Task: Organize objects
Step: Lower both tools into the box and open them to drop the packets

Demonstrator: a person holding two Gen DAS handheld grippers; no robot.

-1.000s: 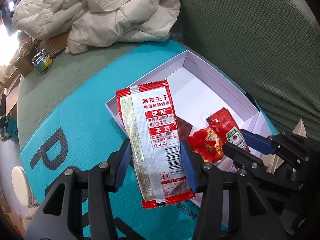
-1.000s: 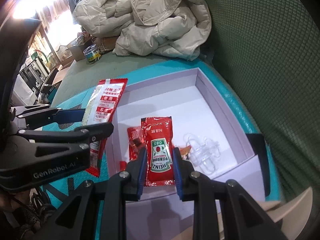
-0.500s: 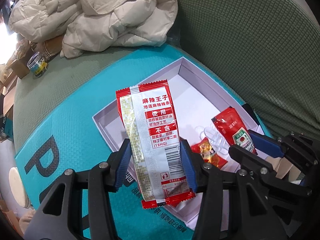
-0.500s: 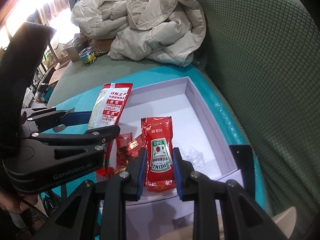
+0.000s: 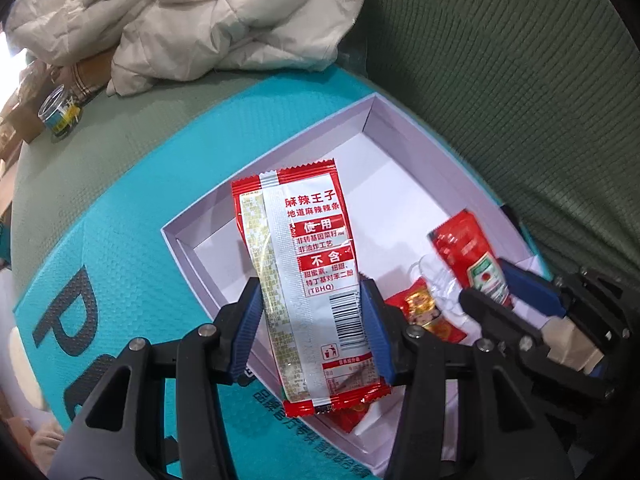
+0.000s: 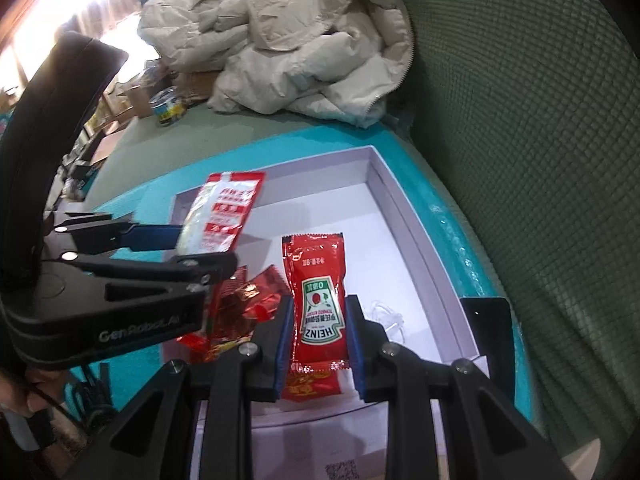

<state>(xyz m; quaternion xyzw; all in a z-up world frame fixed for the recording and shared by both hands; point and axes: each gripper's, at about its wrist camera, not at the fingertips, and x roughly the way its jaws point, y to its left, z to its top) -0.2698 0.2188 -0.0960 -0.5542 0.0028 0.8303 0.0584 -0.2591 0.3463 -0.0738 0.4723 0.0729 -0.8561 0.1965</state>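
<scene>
Left wrist view: your left gripper point(image 5: 312, 320) is clamped across the width of the red-and-silver spicy snack packet point(image 5: 308, 272), blue pads pressing its two long edges, so the packet stands up along the fingers with its long axis pointing away from you. It hangs over the near left part of the open white box point(image 5: 372, 120), which sits on the teal foam mat point(image 5: 120, 216).

In the right wrist view, your right gripper point(image 6: 318, 336) is closed narrowly on the Heinz ketchup sachet point(image 6: 316, 296), gripped by its long edges, label upside down to the camera. The sachet is over the near middle of the box.

Both packets lie ahead of and below your grippers' fingers, with the box floor directly beneath them. On that floor a crumpled red wrapper point(image 6: 244, 304) lies between the two grippers, and a clear plastic piece point(image 6: 384, 316) lies just right of the sachet. Judging by this, either hand could release straight down; the right looks slightly deeper into the box.
</scene>
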